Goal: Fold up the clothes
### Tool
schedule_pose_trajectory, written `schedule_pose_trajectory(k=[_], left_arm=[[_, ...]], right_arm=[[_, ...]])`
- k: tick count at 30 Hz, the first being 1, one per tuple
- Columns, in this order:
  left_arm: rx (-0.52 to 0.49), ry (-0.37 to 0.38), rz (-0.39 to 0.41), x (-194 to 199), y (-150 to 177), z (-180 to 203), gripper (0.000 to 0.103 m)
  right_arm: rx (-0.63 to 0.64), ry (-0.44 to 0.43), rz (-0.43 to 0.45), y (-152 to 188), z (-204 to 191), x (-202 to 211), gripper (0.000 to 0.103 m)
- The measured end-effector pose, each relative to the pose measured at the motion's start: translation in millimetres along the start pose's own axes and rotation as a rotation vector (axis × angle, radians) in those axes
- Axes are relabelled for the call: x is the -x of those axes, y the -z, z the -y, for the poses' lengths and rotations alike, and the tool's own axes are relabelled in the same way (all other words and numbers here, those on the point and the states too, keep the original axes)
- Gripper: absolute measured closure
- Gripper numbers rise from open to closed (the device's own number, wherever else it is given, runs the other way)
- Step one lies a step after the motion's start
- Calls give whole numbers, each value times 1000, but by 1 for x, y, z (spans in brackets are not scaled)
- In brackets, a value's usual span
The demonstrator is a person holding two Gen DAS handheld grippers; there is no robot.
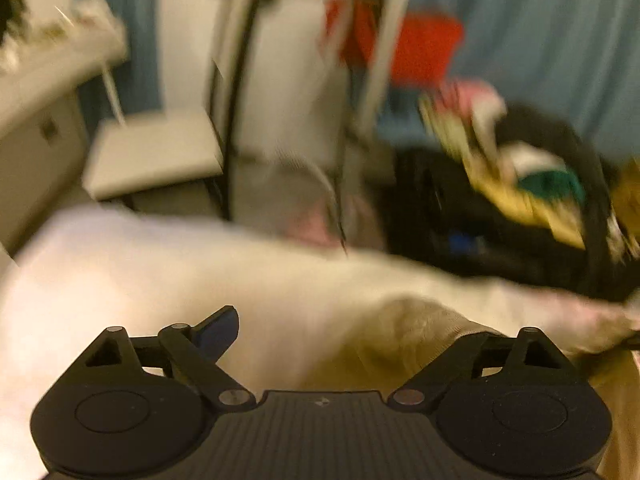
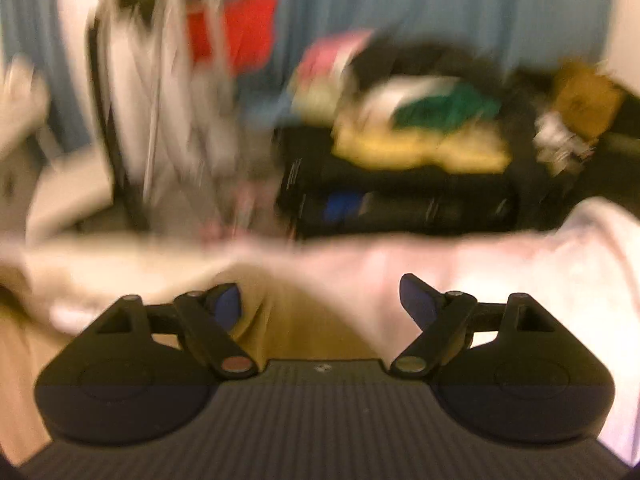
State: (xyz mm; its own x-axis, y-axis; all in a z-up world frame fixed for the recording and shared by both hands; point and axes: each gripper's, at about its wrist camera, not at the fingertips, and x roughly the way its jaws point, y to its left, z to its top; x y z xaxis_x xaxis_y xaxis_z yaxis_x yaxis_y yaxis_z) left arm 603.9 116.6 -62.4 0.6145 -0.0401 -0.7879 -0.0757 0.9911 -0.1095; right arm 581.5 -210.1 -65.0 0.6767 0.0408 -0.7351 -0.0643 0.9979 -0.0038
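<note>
Both views are motion-blurred. A pale white-pink cloth lies spread across the surface in front of my left gripper. A tan garment bulges up over that gripper's right finger and hides it. The left blue pad is bare, and the jaws stand wide. In the right wrist view my right gripper is open, with both blue pads showing. The tan garment lies between and just beyond them, beside the left pad. The pale cloth runs off to the right.
Past the cloth sits a black case piled with yellow, green and pink clothes. A white frame with hanging laundry and something red stand before a blue curtain. A low white stool stands at the left.
</note>
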Motion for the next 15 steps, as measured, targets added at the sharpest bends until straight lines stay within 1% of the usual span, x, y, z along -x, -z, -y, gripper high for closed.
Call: schedule_pose_trajectory(k=[1, 2, 3, 5, 7, 9, 10, 13, 15], left_arm=[[-33, -13, -2, -2, 2, 0, 11], [-54, -12, 7, 2, 4, 0, 10], [-72, -8, 17, 7, 5, 0, 9], [-97, -2, 39, 20, 7, 1, 8], [-108, -8, 81, 42, 14, 3, 3], [-119, -10, 109, 65, 25, 11, 1], [-122, -10, 111, 76, 30, 16, 1], [-107, -6, 124, 113, 57, 25, 0], [-105, -32, 135, 130, 81, 29, 0]], right_arm=[[46, -25, -54, 2, -6, -12, 20], [75, -45, -73, 3, -11, -15, 20], [88, -62, -63, 3, -14, -11, 20], [72, -98, -31, 2, -17, 4, 20], [29, -124, 11, 3, -15, 23, 19], [-22, -146, 64, 8, -12, 51, 19], [-44, -157, 85, 12, -11, 63, 19], [-106, -171, 137, 35, -5, 107, 19], [-169, -169, 174, 65, -1, 140, 19]])
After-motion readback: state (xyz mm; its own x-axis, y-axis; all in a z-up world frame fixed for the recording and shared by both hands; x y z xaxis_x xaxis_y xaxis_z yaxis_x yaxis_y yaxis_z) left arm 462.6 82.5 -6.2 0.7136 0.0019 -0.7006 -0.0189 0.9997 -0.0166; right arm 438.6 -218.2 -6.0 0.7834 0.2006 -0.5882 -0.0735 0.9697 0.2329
